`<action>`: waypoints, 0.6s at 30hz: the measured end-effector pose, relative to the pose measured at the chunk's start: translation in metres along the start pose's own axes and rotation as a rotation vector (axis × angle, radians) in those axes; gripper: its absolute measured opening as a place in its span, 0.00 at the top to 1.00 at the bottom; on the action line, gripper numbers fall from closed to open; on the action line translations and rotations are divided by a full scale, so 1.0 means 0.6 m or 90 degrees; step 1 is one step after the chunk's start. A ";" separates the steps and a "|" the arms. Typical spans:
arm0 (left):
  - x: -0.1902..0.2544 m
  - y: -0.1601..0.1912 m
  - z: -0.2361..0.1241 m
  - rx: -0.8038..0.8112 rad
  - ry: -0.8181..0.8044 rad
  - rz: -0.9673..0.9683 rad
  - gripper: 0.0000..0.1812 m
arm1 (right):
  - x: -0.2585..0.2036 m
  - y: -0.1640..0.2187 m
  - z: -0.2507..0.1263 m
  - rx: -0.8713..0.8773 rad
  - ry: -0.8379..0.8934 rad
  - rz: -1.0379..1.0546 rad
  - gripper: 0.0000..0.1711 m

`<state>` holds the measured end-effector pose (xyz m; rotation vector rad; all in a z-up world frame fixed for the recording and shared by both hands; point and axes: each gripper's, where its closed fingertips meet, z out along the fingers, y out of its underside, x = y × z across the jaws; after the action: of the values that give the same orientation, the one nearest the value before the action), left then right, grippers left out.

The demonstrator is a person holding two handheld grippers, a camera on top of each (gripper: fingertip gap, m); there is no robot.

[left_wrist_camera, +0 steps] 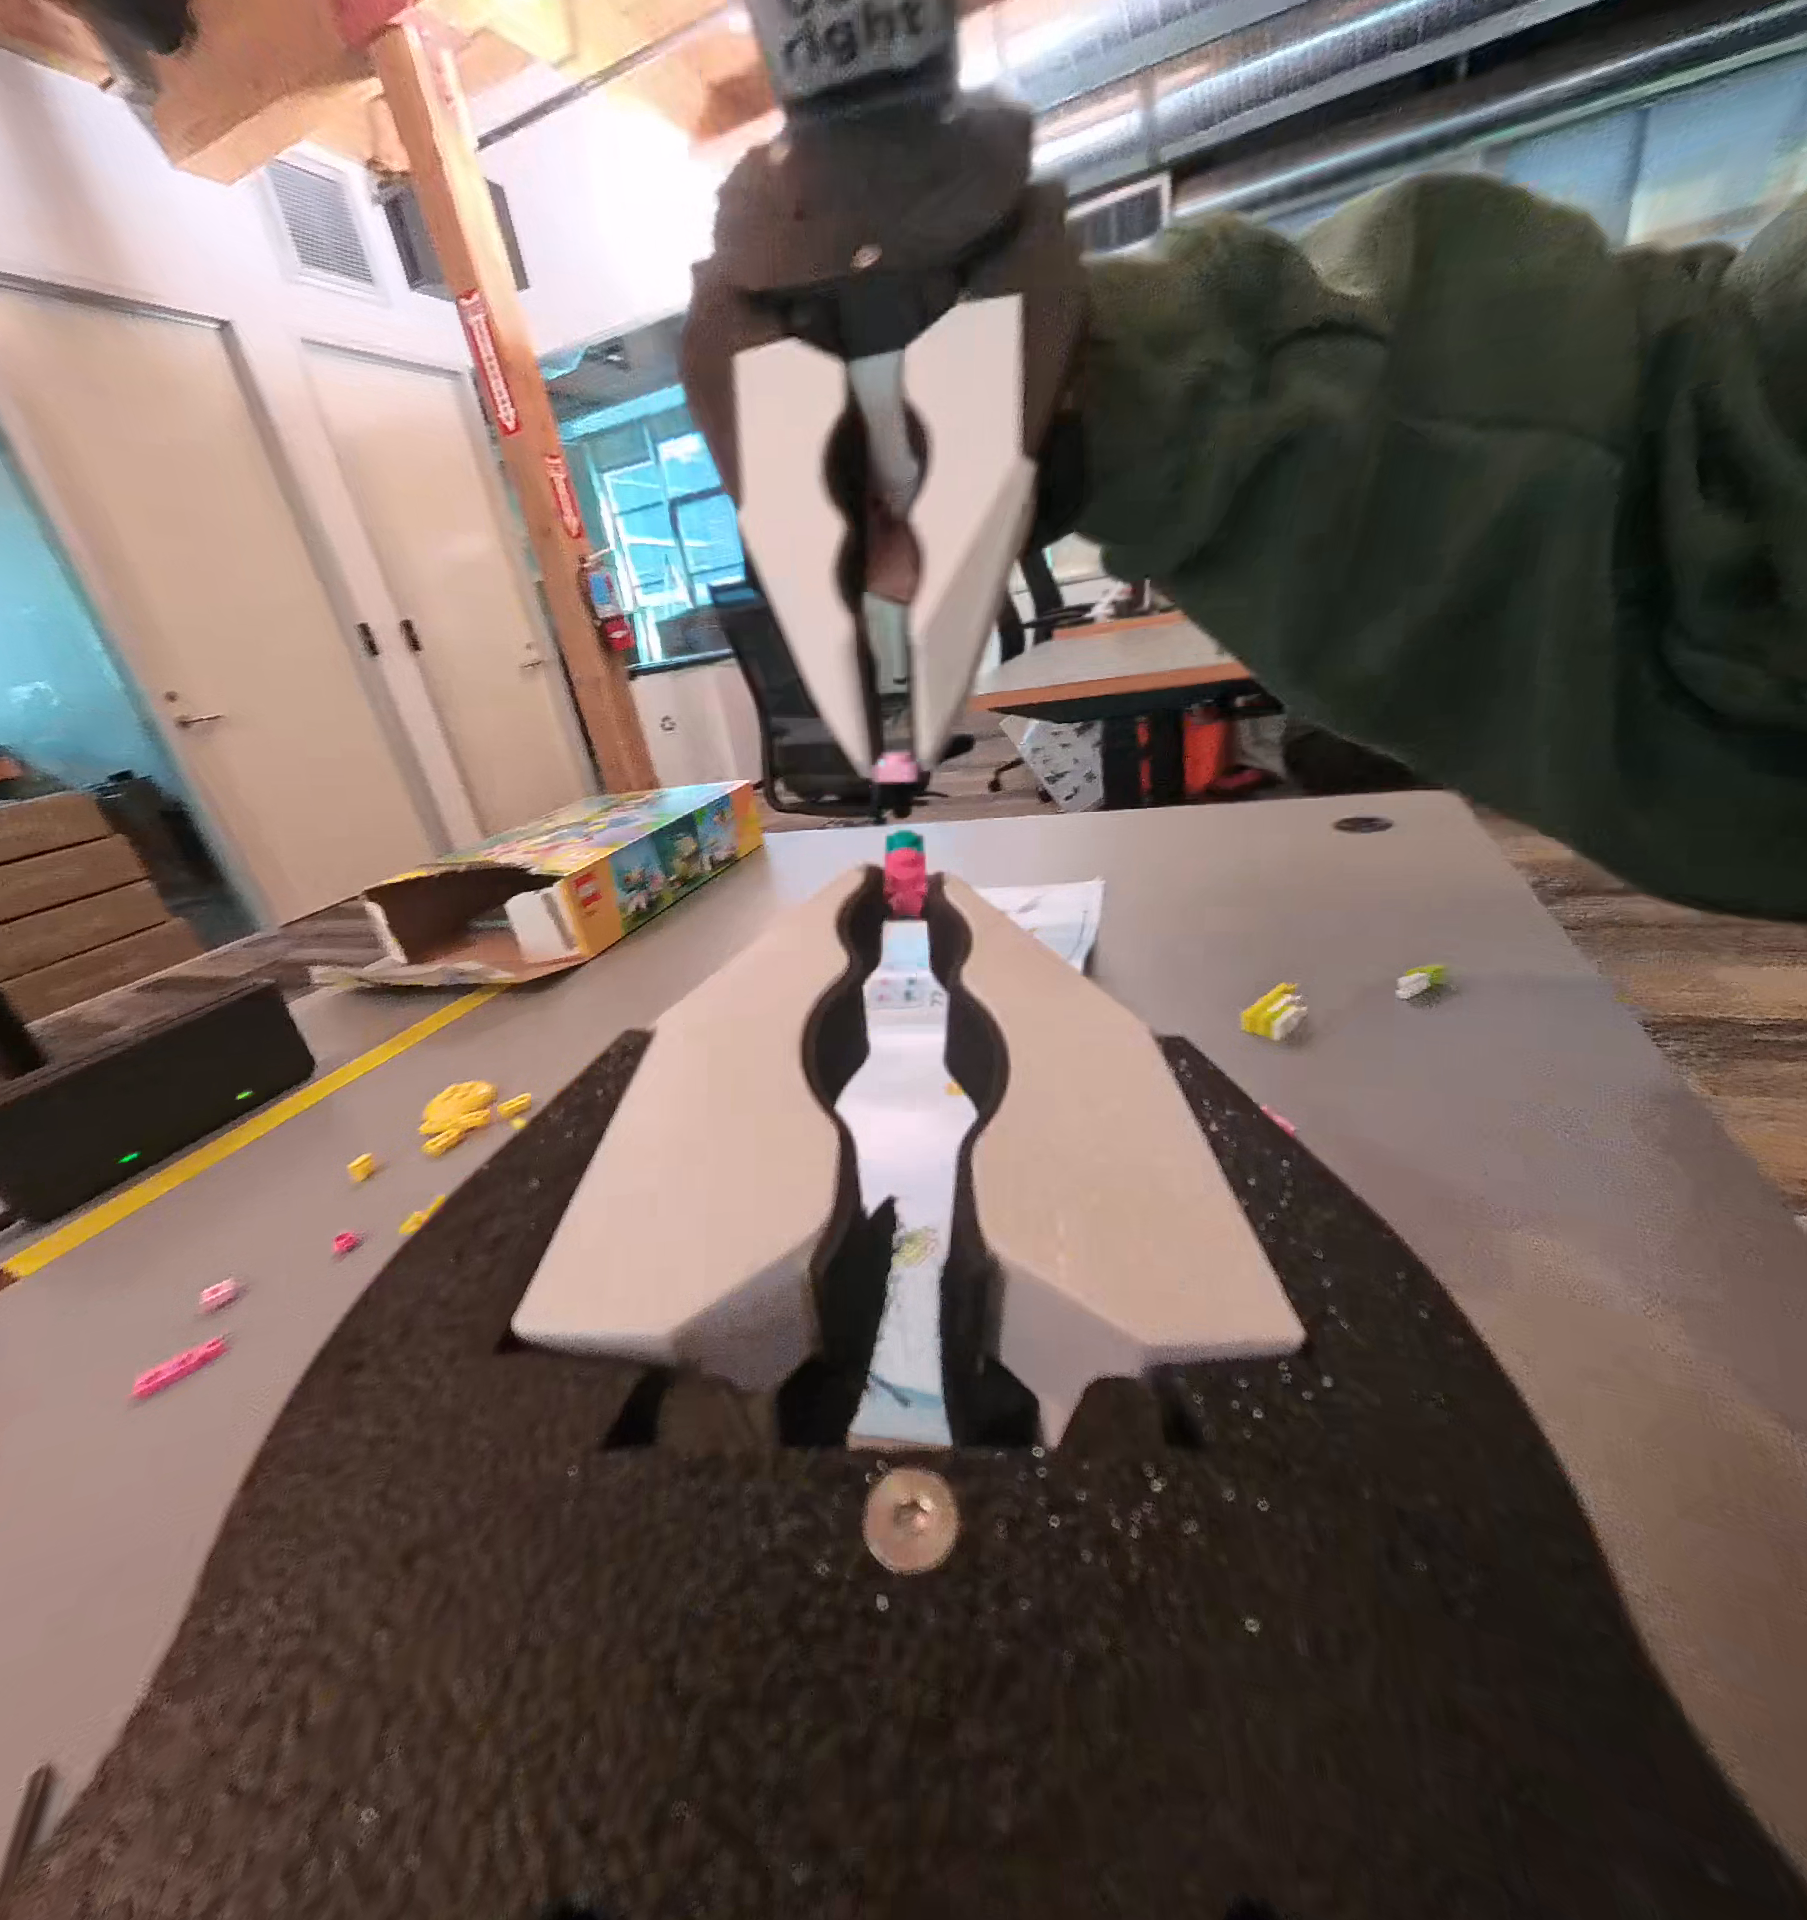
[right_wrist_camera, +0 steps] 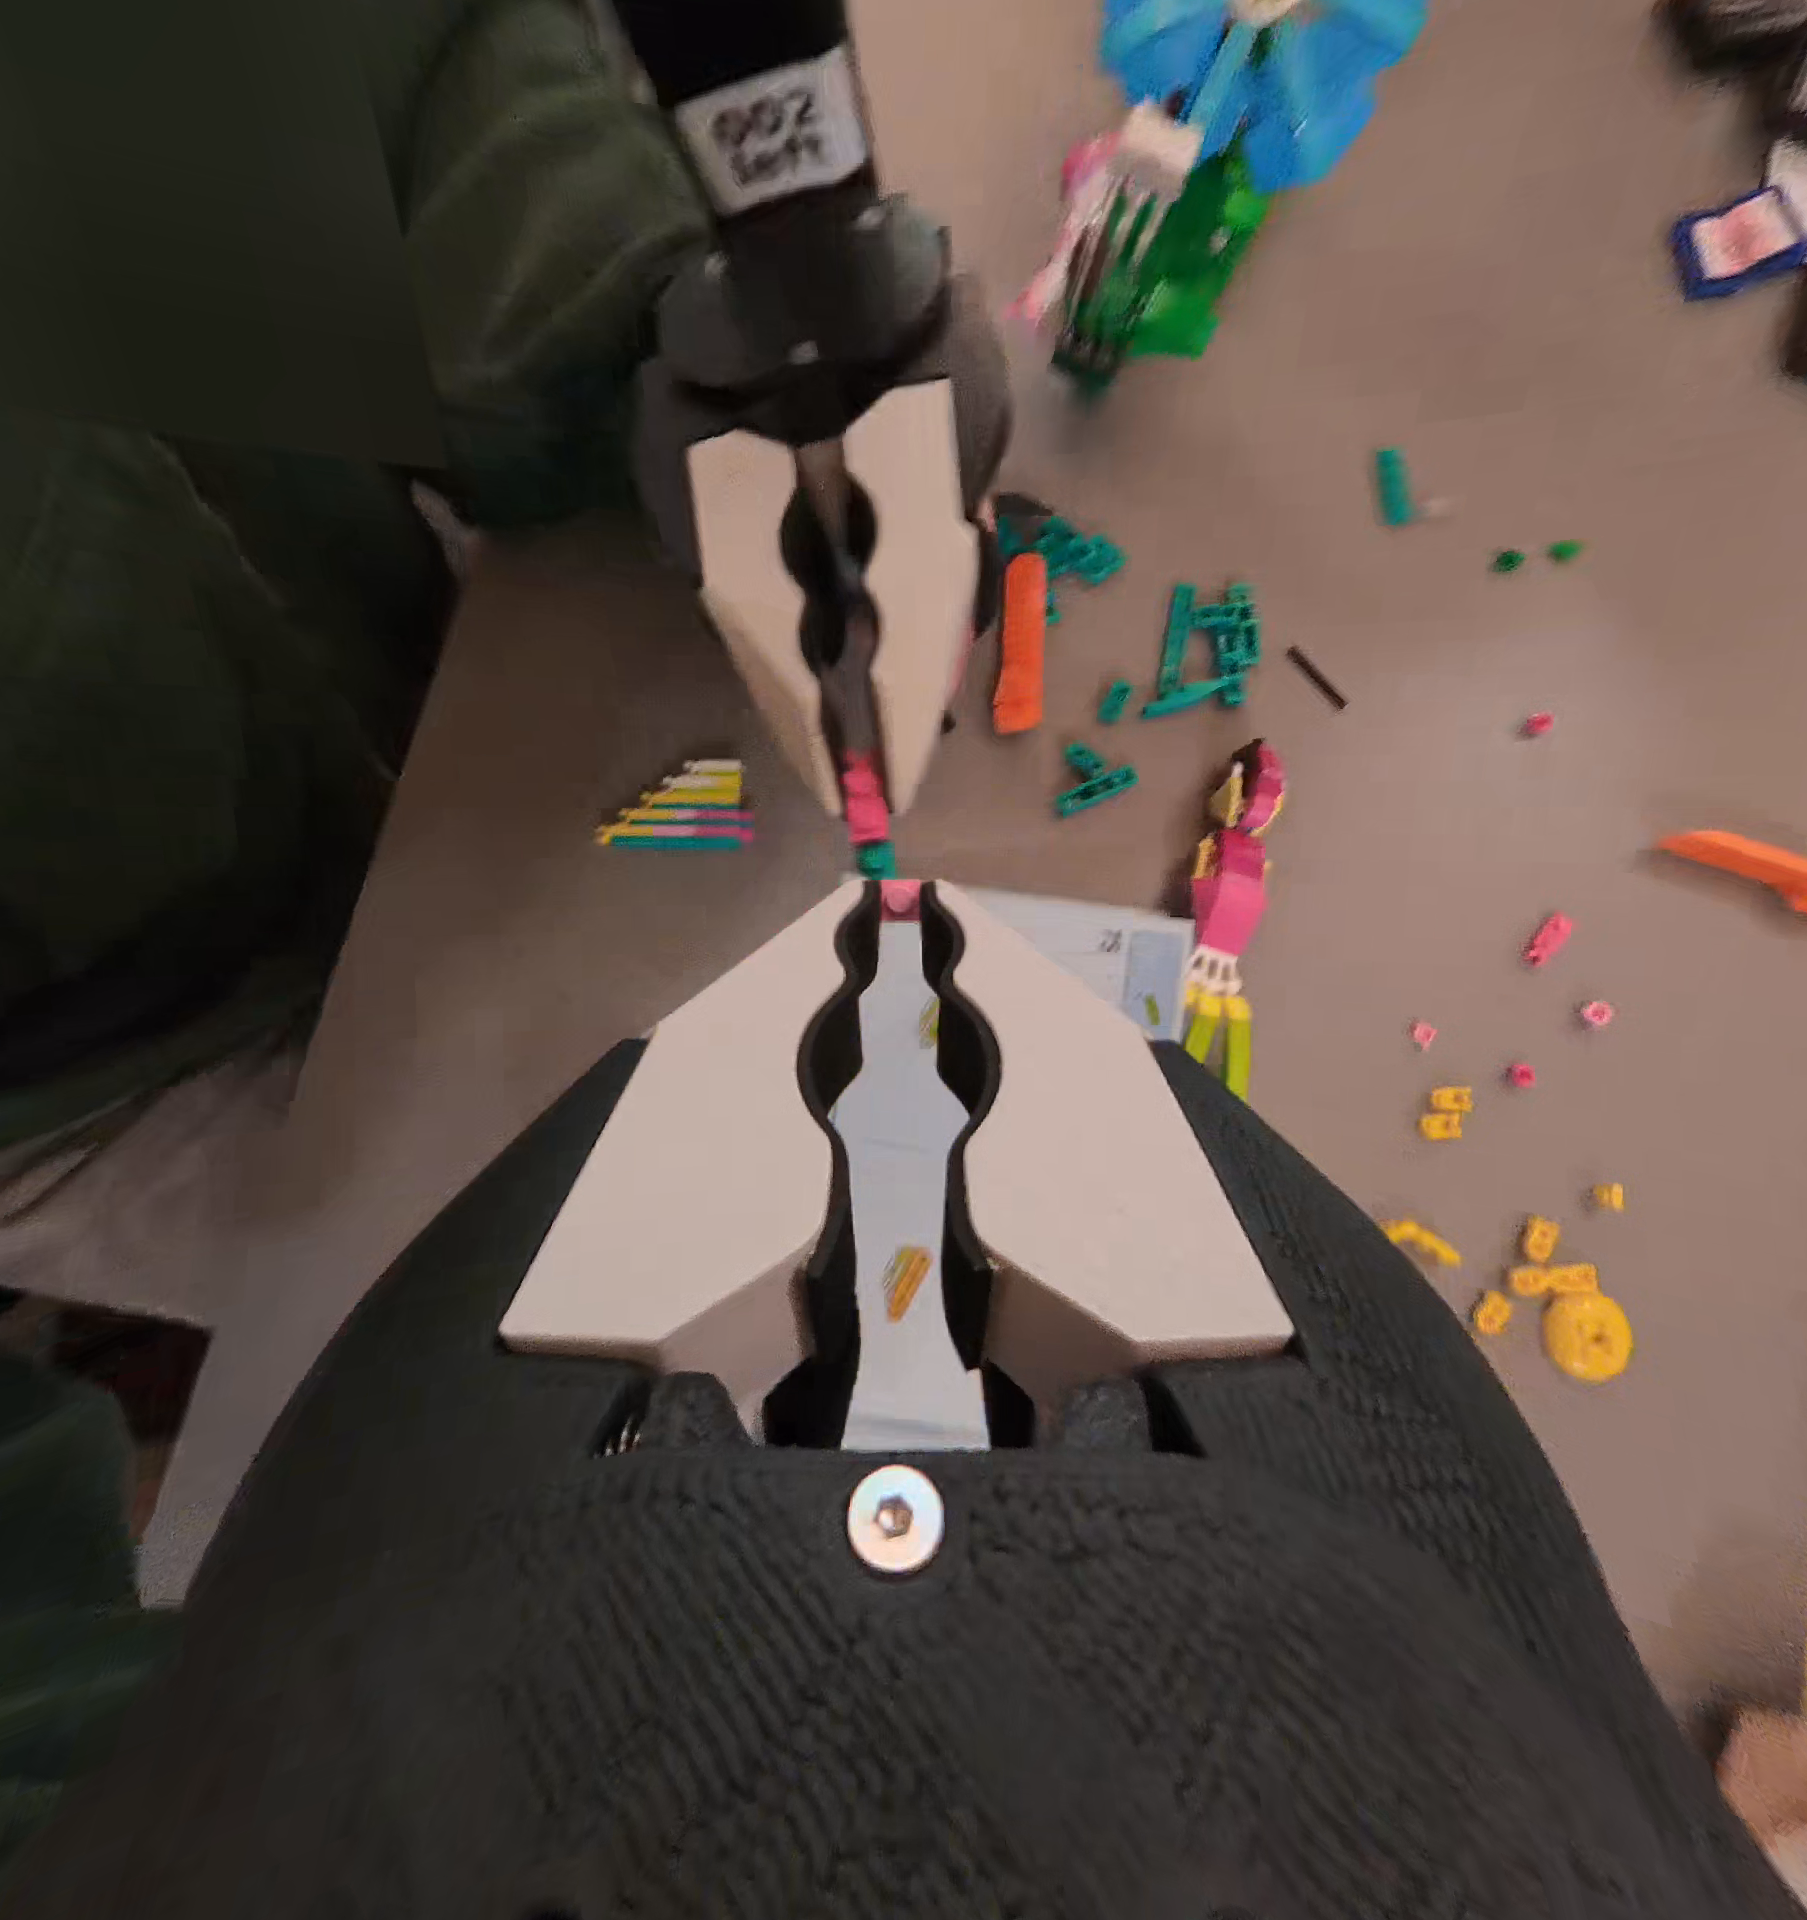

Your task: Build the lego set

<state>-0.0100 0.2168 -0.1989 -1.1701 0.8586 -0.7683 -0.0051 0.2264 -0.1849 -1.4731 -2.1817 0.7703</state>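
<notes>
Tight squeeze in the middle: the left gripper (left_wrist_camera: 904, 883) and right gripper (left_wrist_camera: 891, 764) meet tip to tip, only a sliver of air between the pink-and-teal stack (left_wrist_camera: 905, 878) and the pink piece (left_wrist_camera: 895, 769). To the left gripper's right, the table (left_wrist_camera: 1501, 1195) lies wide open past two lime bits (left_wrist_camera: 1273, 1011). Its left is littered with yellow pieces (left_wrist_camera: 457, 1114), and the box (left_wrist_camera: 577, 883) blocks the far corner.
</notes>
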 end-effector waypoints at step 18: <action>0.033 -0.020 -0.005 0.051 0.082 -0.039 0.97 | -0.047 -0.011 0.022 -0.097 0.061 -0.012 0.97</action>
<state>-0.0041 0.1959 -0.1908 -1.0894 0.8941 -0.9278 -0.0074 0.1952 -0.1913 -1.5267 -2.2198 0.5250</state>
